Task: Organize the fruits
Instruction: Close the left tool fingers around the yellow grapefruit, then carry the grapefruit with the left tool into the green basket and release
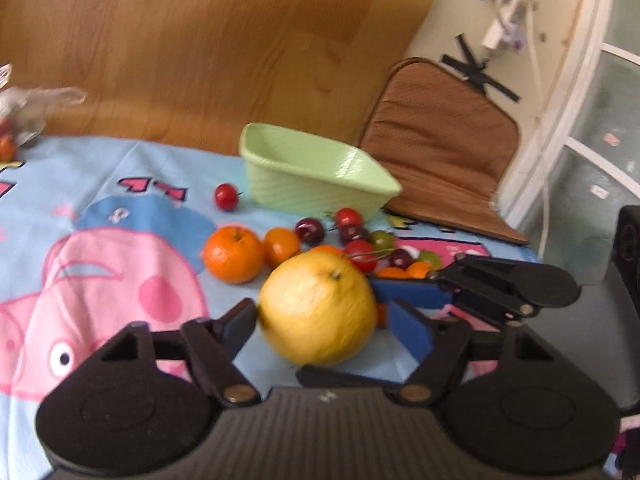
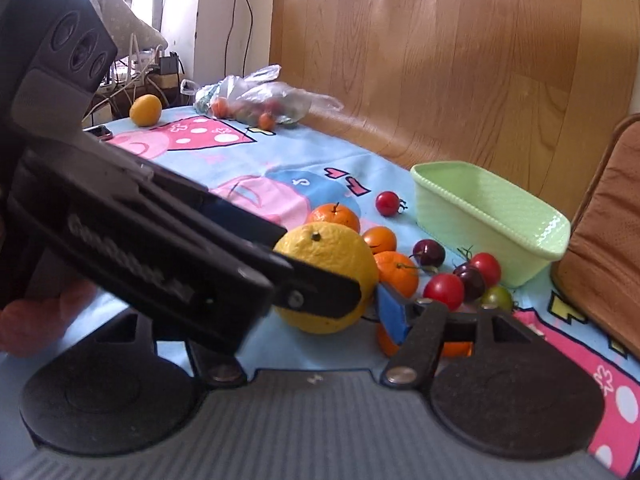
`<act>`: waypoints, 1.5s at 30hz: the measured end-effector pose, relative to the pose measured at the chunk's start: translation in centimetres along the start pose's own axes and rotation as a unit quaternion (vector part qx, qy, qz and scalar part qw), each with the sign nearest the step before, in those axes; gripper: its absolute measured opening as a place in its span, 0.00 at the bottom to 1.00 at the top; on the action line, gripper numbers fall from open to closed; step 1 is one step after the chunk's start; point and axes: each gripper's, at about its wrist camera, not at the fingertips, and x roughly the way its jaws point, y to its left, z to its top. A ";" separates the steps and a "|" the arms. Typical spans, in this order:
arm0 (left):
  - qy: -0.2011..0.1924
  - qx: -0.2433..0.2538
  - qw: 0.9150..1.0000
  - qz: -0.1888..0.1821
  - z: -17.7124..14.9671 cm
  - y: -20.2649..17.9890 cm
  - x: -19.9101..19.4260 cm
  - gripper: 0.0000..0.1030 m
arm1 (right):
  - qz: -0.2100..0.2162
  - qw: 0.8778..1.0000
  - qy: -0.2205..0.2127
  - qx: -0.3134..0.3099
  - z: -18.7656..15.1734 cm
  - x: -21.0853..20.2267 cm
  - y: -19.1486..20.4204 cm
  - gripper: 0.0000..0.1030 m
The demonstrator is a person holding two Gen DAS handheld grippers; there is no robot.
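Big yellow citrus (image 1: pixel 318 308) sitting between left gripper (image 1: pixel 320 320) fingers, spread wide, left pad touching or nearly, no clamp yet. Roundish, no long axis. Right gripper (image 2: pixel 384 312) just beside it, opening hidden, cannot tell. Green basket (image 1: pixel 316 176) beyond, empty

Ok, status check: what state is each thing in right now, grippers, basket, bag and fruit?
Left gripper: fingers either side of the big yellow citrus, grip unclear.
Right gripper: beside the same fruit, closure unclear.
Green basket: upright, empty.
Plastic bag: lying open, small fruit inside and spilling out.
Oranges and cherry tomatoes: loose on the cloth.
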 end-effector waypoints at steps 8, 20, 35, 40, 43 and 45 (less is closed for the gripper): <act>0.003 -0.059 0.998 -0.011 -2.1 0.5 -5.1 0.60 | 0.038 0.999 0.010 0.031 0.2 -2.6 2.0 0.64; 0.003 -0.049 0.999 -0.006 -4.2 0.0 -5.8 0.69 | 0.043 0.997 0.015 0.056 -1.2 -2.8 3.8 0.67; 0.004 -0.034 0.999 0.013 -5.0 -0.6 -5.7 0.75 | 0.049 0.996 -0.004 0.073 -2.7 -2.7 3.5 0.66; -0.003 -0.023 1.000 0.011 -4.9 -1.0 -6.0 0.75 | 0.051 0.996 -0.004 0.077 -2.7 -2.7 3.4 0.66; -0.003 -0.020 1.000 0.014 -5.0 -1.1 -5.8 0.68 | 0.048 0.997 -0.004 0.068 -2.7 -2.7 3.7 0.63; -0.004 -0.021 1.000 0.013 -5.1 -0.7 -5.8 0.64 | 0.046 0.997 -0.005 0.065 -2.7 -2.7 3.8 0.62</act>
